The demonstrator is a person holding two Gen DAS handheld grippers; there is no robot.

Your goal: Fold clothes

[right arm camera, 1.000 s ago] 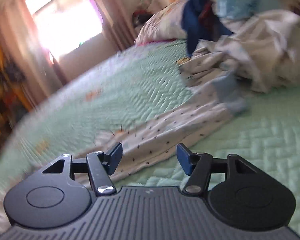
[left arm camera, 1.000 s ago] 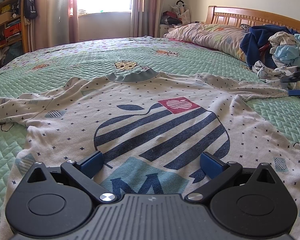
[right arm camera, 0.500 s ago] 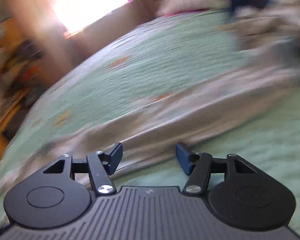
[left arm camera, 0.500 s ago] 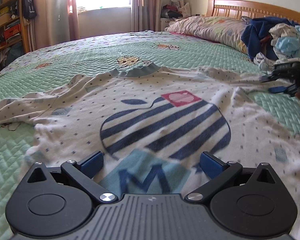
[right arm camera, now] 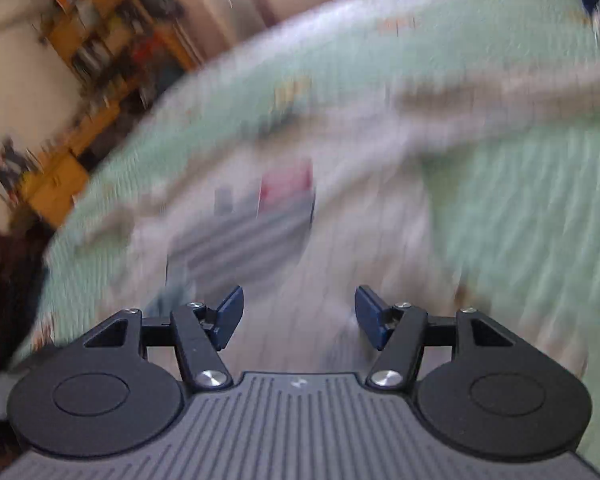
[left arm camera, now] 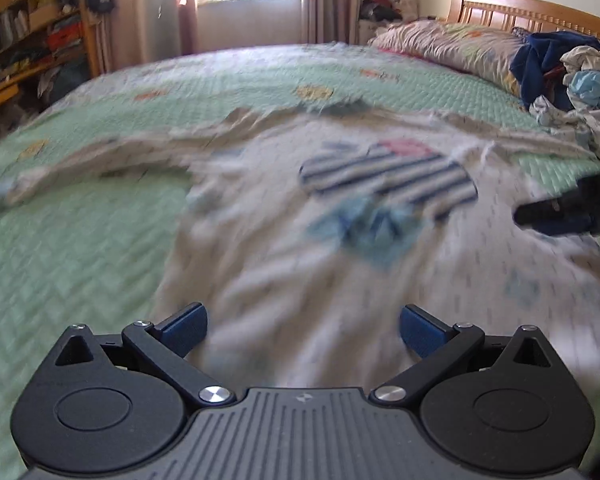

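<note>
Lying unfolded on green quilted bedspread (left arm camera: pixel 80 240), cream long-sleeved striped-apple shirt (left arm camera: pixel 284 264); left gripper (left arm camera: pixel 302 330), right gripper (right arm camera: pixel 299 316) both agape, just widened, empty.

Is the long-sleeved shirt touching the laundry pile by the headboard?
Cannot tell. In the left wrist view the shirt's sleeve reaches the laundry pile, but blur hides contact.
</note>
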